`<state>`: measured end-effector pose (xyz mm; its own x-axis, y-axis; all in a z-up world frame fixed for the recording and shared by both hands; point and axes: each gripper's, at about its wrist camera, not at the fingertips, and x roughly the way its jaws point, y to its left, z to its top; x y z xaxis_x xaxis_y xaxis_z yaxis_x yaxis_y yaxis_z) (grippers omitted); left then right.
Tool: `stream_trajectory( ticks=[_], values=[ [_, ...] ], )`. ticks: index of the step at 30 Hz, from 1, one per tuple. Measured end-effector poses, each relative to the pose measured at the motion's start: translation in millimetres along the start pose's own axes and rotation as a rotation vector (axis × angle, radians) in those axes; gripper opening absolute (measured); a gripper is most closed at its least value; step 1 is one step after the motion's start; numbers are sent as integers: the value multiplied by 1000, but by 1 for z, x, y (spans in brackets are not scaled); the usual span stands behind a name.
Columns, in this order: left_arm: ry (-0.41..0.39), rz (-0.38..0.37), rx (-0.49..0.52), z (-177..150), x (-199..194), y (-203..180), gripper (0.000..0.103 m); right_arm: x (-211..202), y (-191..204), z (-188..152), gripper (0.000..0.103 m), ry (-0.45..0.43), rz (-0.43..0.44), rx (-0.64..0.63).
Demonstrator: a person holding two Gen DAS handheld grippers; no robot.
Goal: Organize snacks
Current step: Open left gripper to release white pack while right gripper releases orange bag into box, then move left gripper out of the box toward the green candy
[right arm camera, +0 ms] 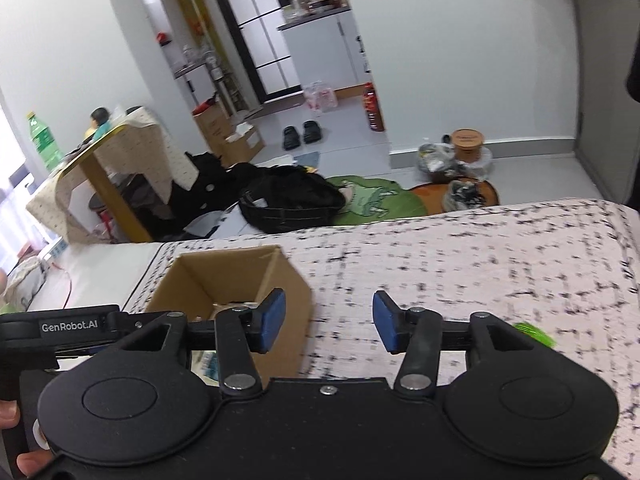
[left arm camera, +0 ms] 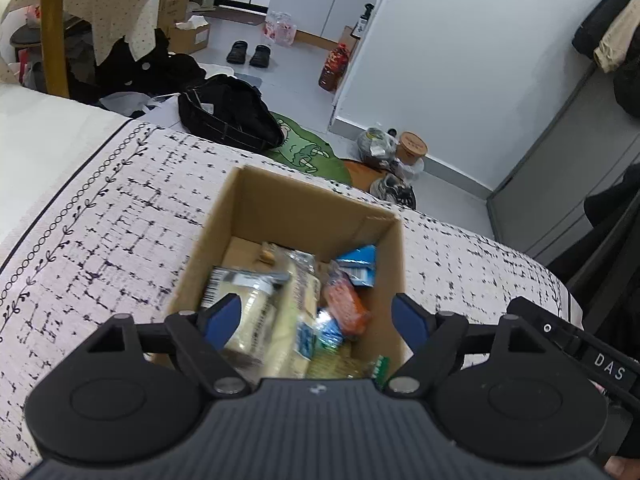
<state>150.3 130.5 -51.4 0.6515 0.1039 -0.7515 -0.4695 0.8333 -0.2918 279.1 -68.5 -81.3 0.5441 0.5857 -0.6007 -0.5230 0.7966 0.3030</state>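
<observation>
Cardboard box (left arm camera: 256,208) open-topped on patterned bed cover (left arm camera: 120,208), snack packets inside: pale bread-like pack (left arm camera: 256,320), orange packet (left arm camera: 346,308), blue packet (left arm camera: 360,266), all blurred. Left gripper (left arm camera: 318,318) above box, blue-padded fingers (left arm camera: 224,320) spread wide, nothing between pads. Right gripper (right arm camera: 329,322) beside box (right arm camera: 224,276), over bare cover (right arm camera: 460,264), fingers (right arm camera: 272,320) partly apart, empty. Green item (right arm camera: 534,332) on cover at right, too blurred to identify.
</observation>
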Motion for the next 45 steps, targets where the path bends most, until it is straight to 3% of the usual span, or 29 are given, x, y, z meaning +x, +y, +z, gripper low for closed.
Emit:
stream_trajectory(
  ticks=[18,34,45],
  values=[
    [-9,-32,104,-26,-2,-68,86,-39,-62,-24,58,5,-66,64],
    [17,-117,198,-60,3,-122,86,-73,-114,-58,58,35,-114,140],
    [44,-186,270,-79,29,-158,84,-86,-146,-78,58,47,-163,181]
  ],
)
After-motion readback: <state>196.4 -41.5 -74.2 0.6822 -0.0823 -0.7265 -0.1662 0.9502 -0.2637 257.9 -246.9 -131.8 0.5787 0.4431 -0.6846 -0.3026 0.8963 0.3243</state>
